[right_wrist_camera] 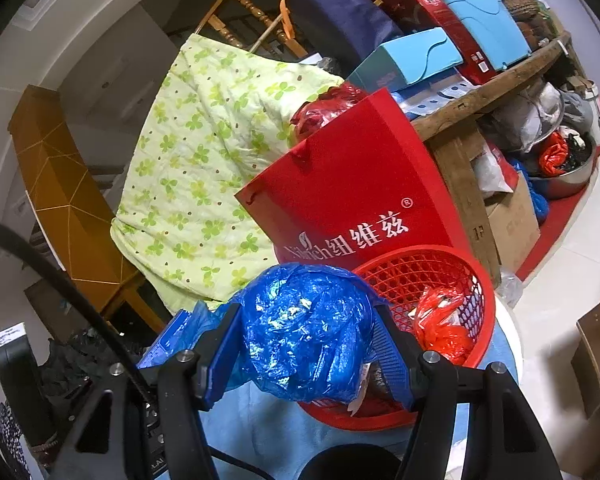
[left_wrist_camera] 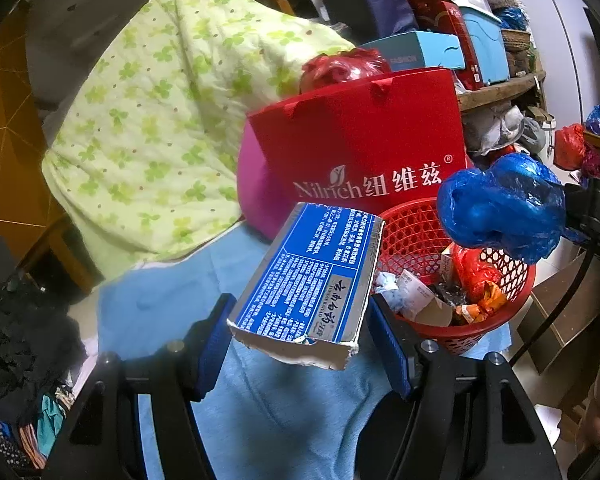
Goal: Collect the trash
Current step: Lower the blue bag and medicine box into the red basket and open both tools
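My left gripper (left_wrist_camera: pixel 300 336) is shut on a blue and silver cardboard box (left_wrist_camera: pixel 312 276) with a torn near end, held above the light blue cloth (left_wrist_camera: pixel 268 408), just left of the red mesh basket (left_wrist_camera: pixel 496 320). The basket holds crumpled paper, an orange wrapper and a red plastic bag (left_wrist_camera: pixel 474 270). My right gripper (right_wrist_camera: pixel 304 344) is shut on a crumpled blue plastic bag (right_wrist_camera: pixel 304 332), which hangs over the basket's (right_wrist_camera: pixel 432 276) near left rim. In the left wrist view that blue bag (left_wrist_camera: pixel 500 208) shows above the basket's right side.
A red paper shopping bag (left_wrist_camera: pixel 360 148) stands right behind the basket, with a green-patterned quilt (left_wrist_camera: pixel 160 120) to its left. Behind it, a wooden table (right_wrist_camera: pixel 484 96) stacked with boxes. Dark clothes (left_wrist_camera: pixel 20 340) lie at the lower left. Pale tiled floor (right_wrist_camera: pixel 560 280) spreads to the right.
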`<control>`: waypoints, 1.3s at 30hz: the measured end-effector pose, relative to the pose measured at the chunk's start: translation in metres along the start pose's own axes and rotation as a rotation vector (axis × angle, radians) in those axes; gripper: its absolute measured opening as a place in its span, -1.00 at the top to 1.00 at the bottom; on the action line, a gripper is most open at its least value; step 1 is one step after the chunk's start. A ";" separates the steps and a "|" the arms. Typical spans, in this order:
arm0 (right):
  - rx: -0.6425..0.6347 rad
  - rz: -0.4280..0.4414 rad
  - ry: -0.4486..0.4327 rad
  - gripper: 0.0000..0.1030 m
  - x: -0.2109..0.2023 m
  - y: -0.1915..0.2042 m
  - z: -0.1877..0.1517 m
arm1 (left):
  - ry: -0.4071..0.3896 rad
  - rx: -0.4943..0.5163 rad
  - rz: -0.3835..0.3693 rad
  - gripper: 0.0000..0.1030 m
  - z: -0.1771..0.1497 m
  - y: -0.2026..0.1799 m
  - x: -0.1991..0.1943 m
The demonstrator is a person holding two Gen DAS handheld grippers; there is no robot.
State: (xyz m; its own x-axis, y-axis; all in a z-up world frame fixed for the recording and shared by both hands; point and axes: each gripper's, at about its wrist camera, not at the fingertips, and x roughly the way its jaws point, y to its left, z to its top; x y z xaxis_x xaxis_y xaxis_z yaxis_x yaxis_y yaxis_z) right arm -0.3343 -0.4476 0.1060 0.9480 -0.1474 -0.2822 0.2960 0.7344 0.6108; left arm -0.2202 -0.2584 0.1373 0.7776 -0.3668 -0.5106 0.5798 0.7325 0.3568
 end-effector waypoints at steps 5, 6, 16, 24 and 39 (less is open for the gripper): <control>0.015 -0.013 -0.006 -0.30 -0.002 -0.007 0.002 | -0.001 0.010 -0.010 -0.32 0.004 -0.006 0.003; 0.018 -0.017 -0.009 -0.30 -0.003 -0.009 0.003 | -0.001 0.012 -0.012 -0.32 0.005 -0.008 0.004; 0.047 -0.052 -0.026 -0.30 -0.007 -0.026 0.012 | -0.005 0.027 -0.045 -0.32 0.011 -0.019 0.011; 0.075 -0.088 -0.043 -0.30 -0.010 -0.042 0.019 | 0.000 0.033 -0.119 -0.32 0.015 -0.028 0.022; 0.254 -0.118 0.022 -0.31 0.027 -0.093 0.025 | 0.124 -0.041 -0.382 -0.35 0.021 -0.052 0.082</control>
State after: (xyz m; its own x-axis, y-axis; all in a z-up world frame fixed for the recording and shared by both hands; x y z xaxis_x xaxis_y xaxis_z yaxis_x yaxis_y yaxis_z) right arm -0.3330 -0.5366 0.0601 0.9034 -0.2054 -0.3764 0.4264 0.5227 0.7382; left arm -0.1820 -0.3388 0.0936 0.4713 -0.5470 -0.6919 0.8092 0.5801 0.0926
